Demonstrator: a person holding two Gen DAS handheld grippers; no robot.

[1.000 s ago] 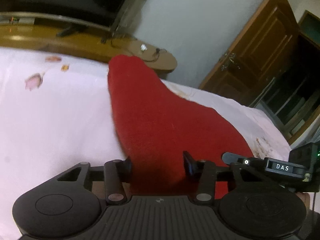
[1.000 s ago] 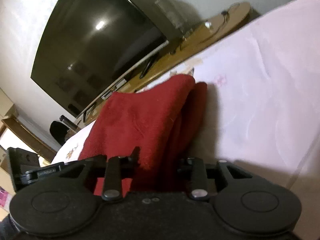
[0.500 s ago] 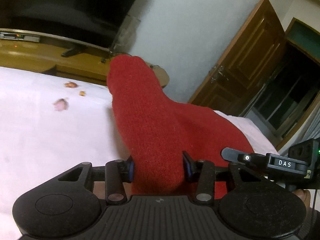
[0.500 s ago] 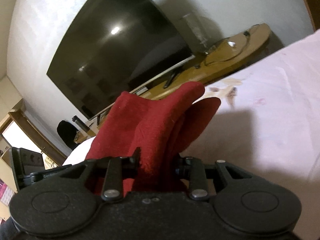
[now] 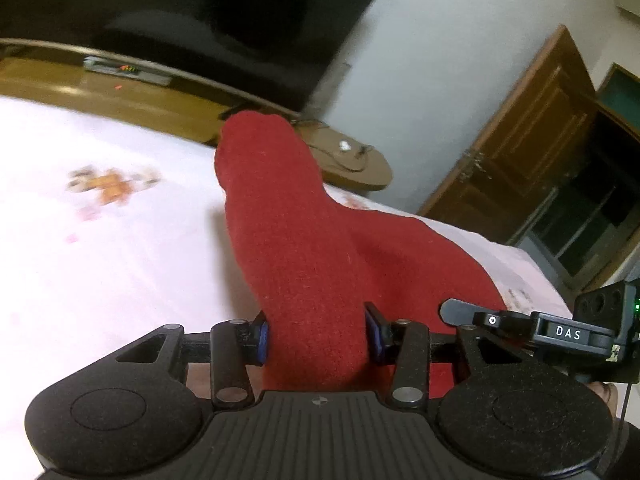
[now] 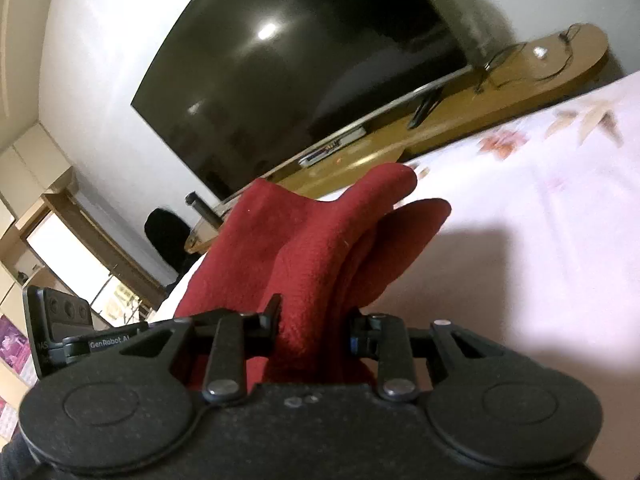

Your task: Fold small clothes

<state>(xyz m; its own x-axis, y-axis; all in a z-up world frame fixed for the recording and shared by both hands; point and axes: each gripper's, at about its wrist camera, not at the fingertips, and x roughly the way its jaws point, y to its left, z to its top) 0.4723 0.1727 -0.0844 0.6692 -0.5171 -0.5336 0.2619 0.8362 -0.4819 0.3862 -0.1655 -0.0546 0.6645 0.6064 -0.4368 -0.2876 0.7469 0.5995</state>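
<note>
While both of our grippers are pinching the same red knitted garment [image 5: 304,264], it hangs lifted between them above the pink sheet [image 5: 120,272] rather than lying on it. Our left gripper [image 5: 318,334] has its blue-lined pads pressed into a thick bunch of the cloth, so its jaws stand partly apart only because the fabric fills them. Our right gripper [image 6: 314,330] clamps a narrower gather of the same garment [image 6: 320,248], with a doubled flap drooping forward past the jaws. We judge that we hold it at two points so that the cloth spreads across between our hands and one edge can be carried over another; a single grip would let it bunch. The free end rises ahead of the left jaws, clear of the bed, which keeps it from dragging on the sheet. Beyond the bed stand a wooden TV stand [image 6: 500,108] and a large dark television [image 6: 304,64]. We reckon the fold is under way, not yet laid down.
</note>
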